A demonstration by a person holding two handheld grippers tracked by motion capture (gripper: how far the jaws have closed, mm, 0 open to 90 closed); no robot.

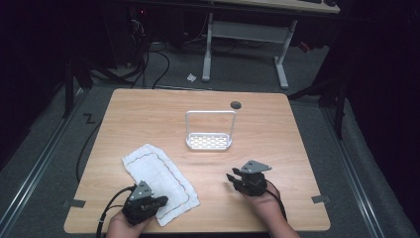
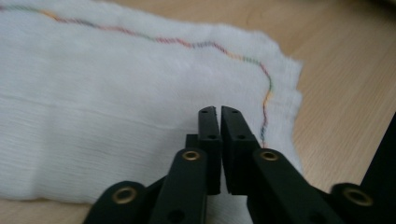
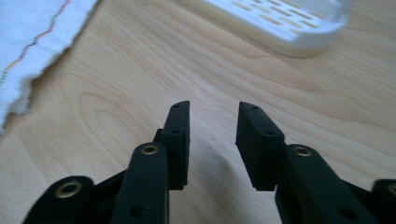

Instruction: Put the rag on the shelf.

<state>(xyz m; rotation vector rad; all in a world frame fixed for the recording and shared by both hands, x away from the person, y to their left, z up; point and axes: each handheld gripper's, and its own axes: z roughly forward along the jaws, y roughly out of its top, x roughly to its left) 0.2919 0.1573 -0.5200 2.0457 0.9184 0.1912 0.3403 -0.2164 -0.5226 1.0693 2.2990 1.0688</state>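
A white cloth (image 1: 154,169) with a multicoloured stitched border lies flat on the near left of the wooden table (image 1: 148,111). My left gripper (image 1: 161,201) rests over the cloth's near end; in the left gripper view the cloth (image 2: 116,93) spreads out under my left gripper (image 2: 219,112), whose jaws are shut with only a sliver between them. My right gripper (image 1: 233,178) hovers low over bare wood at the near right. In the right gripper view my right gripper (image 3: 214,106) is open with nothing between its jaws, and the cloth's edge (image 3: 28,32) lies off to its left.
A small white slotted rack (image 1: 209,142) with a tall wire handle stands at the table's middle; its base (image 3: 280,23) lies ahead of the right gripper. A round cable hole (image 1: 236,105) is near the far edge. Another desk's legs stand beyond.
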